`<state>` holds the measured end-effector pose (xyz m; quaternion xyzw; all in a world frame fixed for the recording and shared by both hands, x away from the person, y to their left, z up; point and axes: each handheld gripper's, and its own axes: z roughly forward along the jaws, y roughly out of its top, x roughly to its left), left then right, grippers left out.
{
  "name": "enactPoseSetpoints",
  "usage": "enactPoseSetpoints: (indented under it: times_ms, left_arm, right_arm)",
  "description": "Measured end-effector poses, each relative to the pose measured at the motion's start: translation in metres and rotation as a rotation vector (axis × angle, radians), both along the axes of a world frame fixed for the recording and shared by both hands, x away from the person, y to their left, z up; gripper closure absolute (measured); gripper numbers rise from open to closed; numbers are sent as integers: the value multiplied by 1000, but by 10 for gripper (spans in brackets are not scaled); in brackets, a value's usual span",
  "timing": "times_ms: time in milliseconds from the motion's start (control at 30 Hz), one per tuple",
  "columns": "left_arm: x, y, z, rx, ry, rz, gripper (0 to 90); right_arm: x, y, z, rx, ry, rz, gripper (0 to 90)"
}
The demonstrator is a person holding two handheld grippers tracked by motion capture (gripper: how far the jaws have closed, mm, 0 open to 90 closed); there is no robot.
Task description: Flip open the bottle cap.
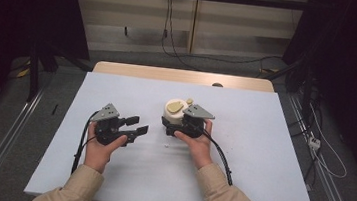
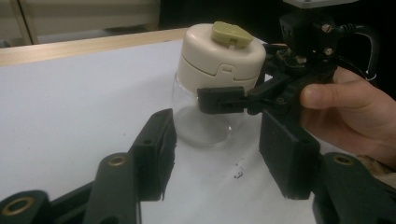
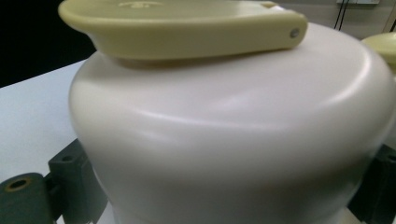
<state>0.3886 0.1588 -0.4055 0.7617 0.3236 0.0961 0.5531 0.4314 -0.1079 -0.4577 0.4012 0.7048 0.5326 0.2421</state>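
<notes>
jar: clear glass jar [image 2: 205, 123] with cream lid [image 2: 219, 56], upright on the white table [image 1: 261, 154], near table middle, a bit right of centre in high view
lid top: olive-green flip tab [image 2: 232, 33] lying flat on the cream lid; seen close up in right gripper view [image 3: 187, 28]
right gripper: [image 1: 180, 126] clamped on the jar, one black jaw crosses the glass just under the lid in left gripper view, jaws hug both sides of the lid in its own view; jar stands on the table
right hand: [image 1: 196, 142] wrapped round the gripper body, just behind the jar, fingers [image 2: 327, 95] visible
left gripper: [image 1: 136, 127] roughly half open, nothing between the jaws; pointed at the jar from the left, near it but not touching
left hand: [image 1: 98, 147] holds gripper low over the table, cable trails back along the sleeve
table mark: small dark speck [image 2: 239, 173] on the white surface in front of the jar
table edge: wooden strip [image 1: 184, 76] at the far side
</notes>
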Motion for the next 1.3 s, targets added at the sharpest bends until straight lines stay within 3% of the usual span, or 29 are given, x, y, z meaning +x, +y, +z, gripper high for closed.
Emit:
enactPoseSetpoints:
  times_ms: [500, 733, 900, 1300]
  left_arm:
    - [18, -15, 8, 20, 43, -33, 721]
    - [25, -20, 11, 47, 53, -53, 882]
    - [30, -25, 17, 52, 61, -83, 900]
    - [41, -43, 25, 74, 75, -72, 900]
  right_arm:
    - [0, 0, 0, 1, 3, -1, 64]
    - [0, 0, 0, 1, 3, -2, 64]
    - [0, 0, 0, 2, 3, -2, 64]
    - [0, 0, 0, 3, 5, -2, 64]
